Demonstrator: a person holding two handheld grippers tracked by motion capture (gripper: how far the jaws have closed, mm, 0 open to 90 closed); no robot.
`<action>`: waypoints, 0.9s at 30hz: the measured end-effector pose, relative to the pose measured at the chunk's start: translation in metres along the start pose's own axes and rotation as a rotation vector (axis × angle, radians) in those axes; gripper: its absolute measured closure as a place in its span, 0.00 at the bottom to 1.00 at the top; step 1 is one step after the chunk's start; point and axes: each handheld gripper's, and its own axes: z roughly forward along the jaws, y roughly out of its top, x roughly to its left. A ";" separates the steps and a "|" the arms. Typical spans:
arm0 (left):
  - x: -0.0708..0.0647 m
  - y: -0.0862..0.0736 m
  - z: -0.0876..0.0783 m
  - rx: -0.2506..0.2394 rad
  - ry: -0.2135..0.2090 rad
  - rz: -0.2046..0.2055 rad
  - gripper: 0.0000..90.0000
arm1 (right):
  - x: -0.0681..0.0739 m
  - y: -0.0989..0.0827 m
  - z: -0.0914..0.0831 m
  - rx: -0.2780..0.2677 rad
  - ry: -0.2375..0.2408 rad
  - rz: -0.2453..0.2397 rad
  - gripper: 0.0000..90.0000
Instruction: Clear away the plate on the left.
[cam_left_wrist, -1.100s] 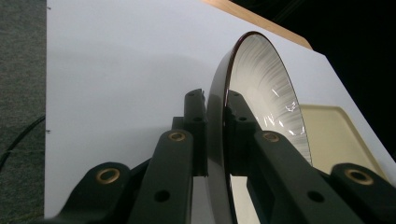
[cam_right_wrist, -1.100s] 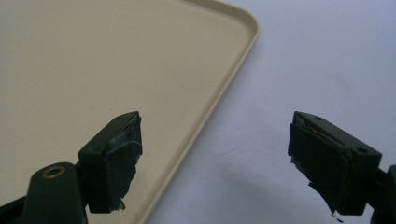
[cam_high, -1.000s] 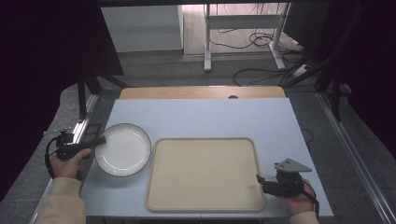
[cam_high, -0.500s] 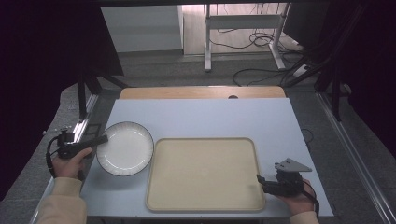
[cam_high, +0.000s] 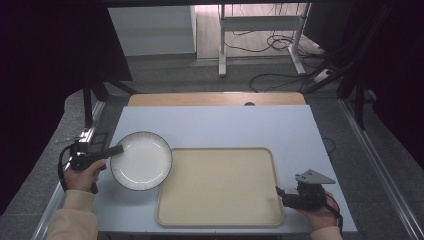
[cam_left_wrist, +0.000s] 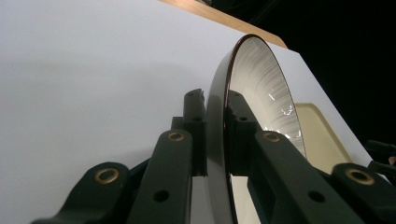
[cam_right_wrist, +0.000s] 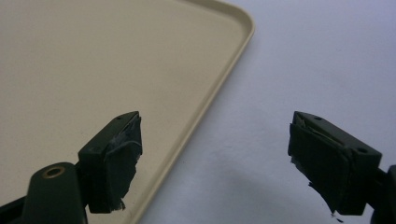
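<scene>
A white plate (cam_high: 141, 160) with a dark rim is at the table's left, its right edge over the left rim of the beige tray (cam_high: 220, 187). My left gripper (cam_high: 116, 149) is shut on the plate's left rim. In the left gripper view the plate (cam_left_wrist: 261, 84) stands edge-on, its rim pinched between the two black pads (cam_left_wrist: 196, 121). My right gripper (cam_high: 280, 192) rests at the tray's near right corner, open with nothing between its fingers. In the right gripper view the tray's rim (cam_right_wrist: 219, 88) runs between the spread jaws of that gripper (cam_right_wrist: 215, 158).
The light blue table top (cam_high: 225, 127) has a wooden strip (cam_high: 215, 98) along its far edge. Metal rails (cam_high: 380, 165) run down both sides of the table. Cables and a stand's legs lie on the floor beyond.
The plate, held in my left gripper, has moved right toward the tray and now overlaps its left rim. The right gripper has stayed where it was.
</scene>
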 end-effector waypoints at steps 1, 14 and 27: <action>-0.001 0.000 0.001 0.002 -0.002 0.001 0.91 | 0.000 0.000 0.000 -0.001 0.000 0.000 0.20; -0.026 0.000 0.017 0.014 -0.062 0.029 0.91 | 0.000 0.000 0.000 -0.003 0.000 -0.002 0.20; -0.042 -0.003 0.032 0.031 -0.092 0.048 0.90 | 0.000 0.000 0.001 0.005 -0.002 0.000 0.20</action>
